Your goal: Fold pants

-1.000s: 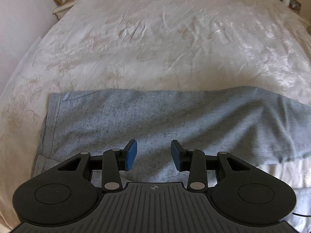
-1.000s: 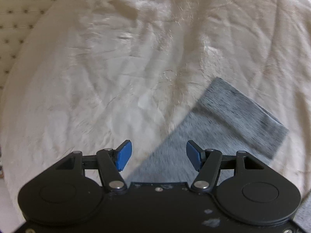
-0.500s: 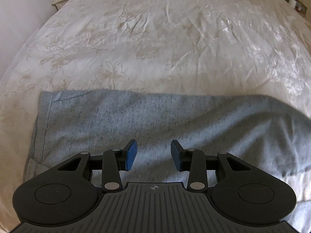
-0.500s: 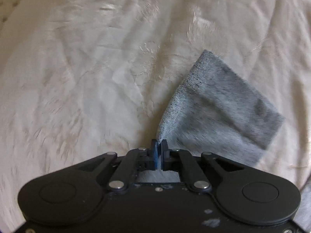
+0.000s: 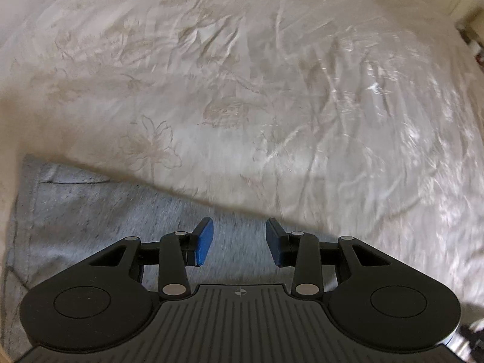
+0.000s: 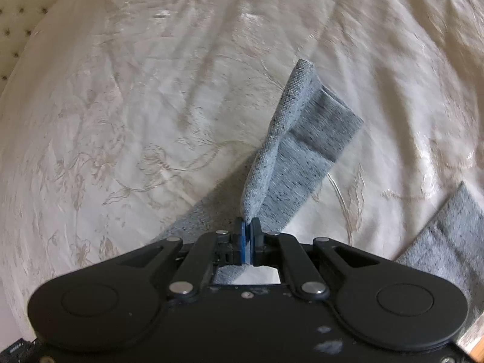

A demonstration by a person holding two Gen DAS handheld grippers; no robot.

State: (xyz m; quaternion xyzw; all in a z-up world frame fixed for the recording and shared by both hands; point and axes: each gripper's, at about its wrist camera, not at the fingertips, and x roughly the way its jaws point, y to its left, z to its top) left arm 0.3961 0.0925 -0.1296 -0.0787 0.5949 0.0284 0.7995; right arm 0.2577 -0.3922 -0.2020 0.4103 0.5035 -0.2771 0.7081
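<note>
Pants lay on the bed. Left view alone showed the waist under the open left hand-held gripper; right view showed the right hand-held gripper, open a second earlier, pinching the lifted leg hem.

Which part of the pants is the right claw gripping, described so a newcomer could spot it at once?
Start from the cream floral bedspread that fills the right wrist view. Lifted above it is a grey cuff end of the pants, pinched at its edge in the shut right claw. Unlike the other grey piece lying flat at right, it stands up folded.
</note>
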